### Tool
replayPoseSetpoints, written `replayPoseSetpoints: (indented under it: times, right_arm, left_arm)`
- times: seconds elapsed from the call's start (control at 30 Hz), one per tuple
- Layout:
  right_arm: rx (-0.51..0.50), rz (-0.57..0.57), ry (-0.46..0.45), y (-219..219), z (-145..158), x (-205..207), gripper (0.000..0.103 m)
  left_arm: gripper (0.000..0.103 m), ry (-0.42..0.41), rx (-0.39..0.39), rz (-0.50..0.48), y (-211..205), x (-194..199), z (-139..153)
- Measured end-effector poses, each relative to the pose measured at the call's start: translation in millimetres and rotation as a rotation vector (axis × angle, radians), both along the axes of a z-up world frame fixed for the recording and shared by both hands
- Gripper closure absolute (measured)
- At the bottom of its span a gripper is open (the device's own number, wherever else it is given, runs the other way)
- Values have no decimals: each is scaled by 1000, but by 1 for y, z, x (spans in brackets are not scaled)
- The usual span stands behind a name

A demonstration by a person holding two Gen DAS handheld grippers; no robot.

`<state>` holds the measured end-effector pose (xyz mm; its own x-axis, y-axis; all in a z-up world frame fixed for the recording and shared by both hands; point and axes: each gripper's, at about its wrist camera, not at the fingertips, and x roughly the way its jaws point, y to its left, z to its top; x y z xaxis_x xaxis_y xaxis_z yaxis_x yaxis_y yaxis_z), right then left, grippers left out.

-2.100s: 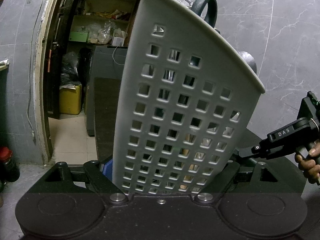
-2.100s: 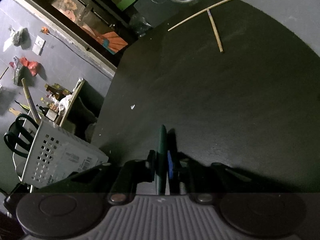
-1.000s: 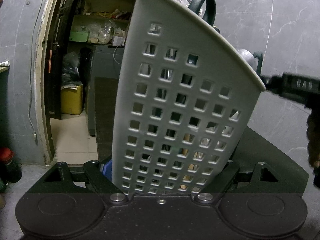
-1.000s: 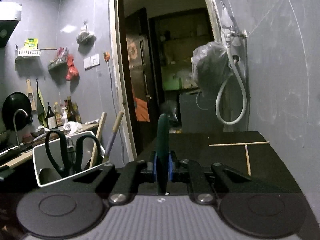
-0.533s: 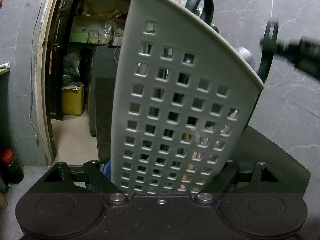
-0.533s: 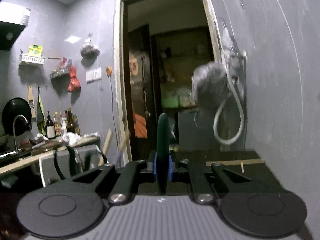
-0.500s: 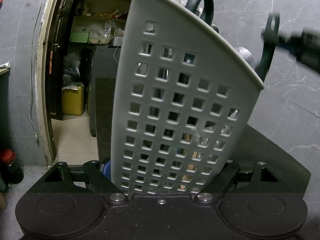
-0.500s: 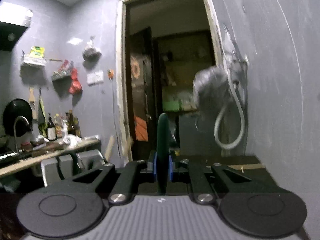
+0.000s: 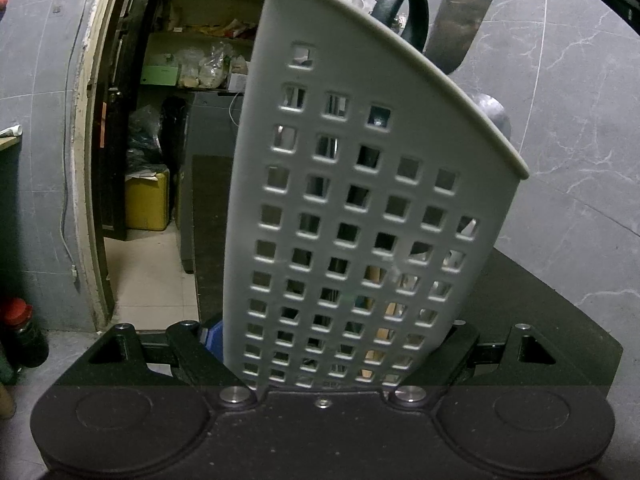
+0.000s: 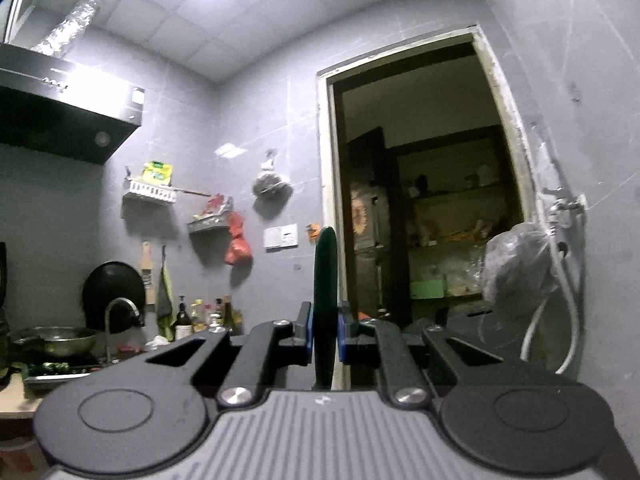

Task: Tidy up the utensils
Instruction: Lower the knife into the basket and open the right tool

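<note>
Both grippers are closed on something: the left gripper [image 9: 324, 344] clamps the base of a grey perforated utensil caddy [image 9: 360, 208], its two fingers pressed against the caddy's walls at 8 and 4 o'clock of the frame, so the caddy stands upright and fills the middle of the left wrist view. Above its curved rim, at about 1 o'clock, a black scissor handle loop [image 9: 404, 12] pokes out, and just to the right of it a flat shiny metal blade [image 9: 464, 16] comes down from the top edge toward the caddy's mouth; whether its tip is already inside cannot be told. A rounded grey metal shape [image 9: 494, 118] shows behind the rim at 3 o'clock. Through the square holes, pale wooden sticks are visible low in the caddy. The right gripper [image 10: 325, 338] pinches a dark green handle [image 10: 325, 280] between its blue pads [image 10: 307, 332], the handle standing straight up at 12 o'clock in that view, against a doorway [image 10: 420, 200] and grey tiled wall.
</note>
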<state>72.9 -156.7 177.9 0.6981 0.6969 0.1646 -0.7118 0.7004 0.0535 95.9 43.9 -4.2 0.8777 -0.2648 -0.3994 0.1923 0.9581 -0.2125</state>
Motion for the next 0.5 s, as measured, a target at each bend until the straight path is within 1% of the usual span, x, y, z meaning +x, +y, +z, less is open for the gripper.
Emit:
replayPoseSetpoints:
  times: [0.23, 0.37, 0.5]
  right_arm:
    - [-33, -11, 13, 16, -18, -6, 90]
    - [-92, -48, 8, 24, -29, -8, 90]
    - [-123, -42, 36, 31, -37, -6, 90]
  left_arm:
    - [17, 0, -1, 0, 0, 0, 0]
    - [17, 1, -3, -2, 0, 0, 0]
    - [17, 0, -3, -1, 1, 1, 0]
